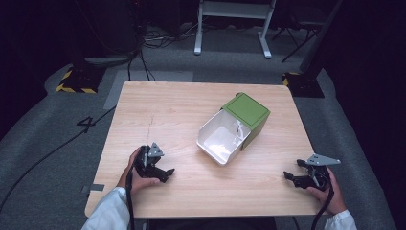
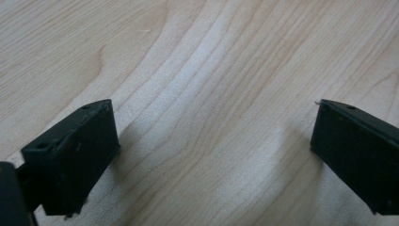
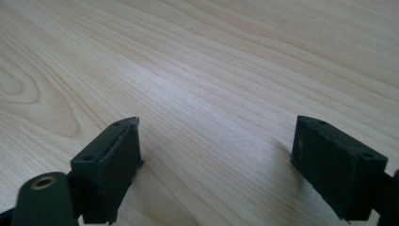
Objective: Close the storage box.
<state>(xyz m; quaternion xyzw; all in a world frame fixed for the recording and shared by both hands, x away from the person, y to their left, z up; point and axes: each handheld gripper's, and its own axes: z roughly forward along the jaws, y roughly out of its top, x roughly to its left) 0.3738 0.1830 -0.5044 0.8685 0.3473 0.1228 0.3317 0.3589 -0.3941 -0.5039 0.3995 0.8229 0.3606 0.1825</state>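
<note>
So, bin (image 1: 234, 128): lies tipped over mid-table (image 1: 158, 103), white liner half out of its green shell, mouth toward the person | left tongs (image 1: 163, 173): gaping, empty, resting near-left of bin | right tongs (image 1: 293, 177): same, near-right | guess: parked wide, leaving bin reachable

Both hands rested low at the near corners, the left tool (image 1: 165, 173) and the right tool (image 1: 290, 178) each pointing inward toward the other, well apart, jaws spread wide with nothing between them.
</note>
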